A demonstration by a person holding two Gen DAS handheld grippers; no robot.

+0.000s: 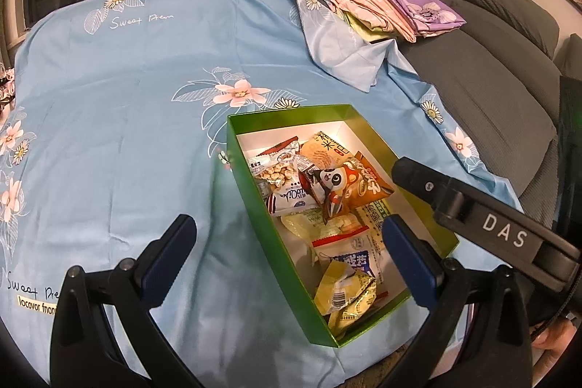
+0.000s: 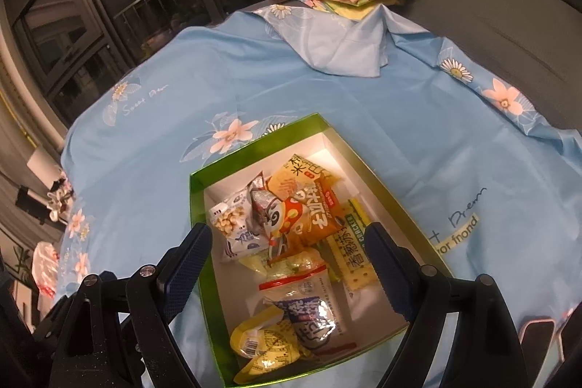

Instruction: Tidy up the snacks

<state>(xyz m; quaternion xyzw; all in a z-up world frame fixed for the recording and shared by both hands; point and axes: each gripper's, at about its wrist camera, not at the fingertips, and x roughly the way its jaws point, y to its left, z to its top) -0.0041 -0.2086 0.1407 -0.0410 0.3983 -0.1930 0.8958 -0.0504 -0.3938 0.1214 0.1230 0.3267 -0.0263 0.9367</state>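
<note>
Two grippers hang open over a green box (image 1: 254, 206) of snacks on a tabletop draped in a blue floral sheet (image 1: 127, 133). The left gripper (image 1: 291, 260) has its fingers spread wide with nothing between them; one finger hangs outside the box's long wall, the other over the packets, so it straddles that wall without gripping it. The right gripper (image 2: 289, 264) is likewise wide open and empty, its fingers framing the near half of the box from above; in the left wrist view it reaches in past the box's far long side.

Every packet in sight lies inside the box, none on the sheet around it. An orange bag (image 2: 316, 206) and a panda-print pack (image 2: 276, 217) sit mid-box, a clear bag of nuts (image 2: 232, 217) against the wall beside them, a green cracker pack (image 2: 351, 250) along the opposite wall, and yellow packs (image 2: 265, 348) at the near end. They overlap loosely, as if dropped in rather than arranged.

Judged from this, gathering looks finished; both grippers appear poised either to tidy the heap or to move the box. Folded cloths (image 1: 385, 2) are stacked well beyond the box, near a grey sofa (image 1: 502, 60).
</note>
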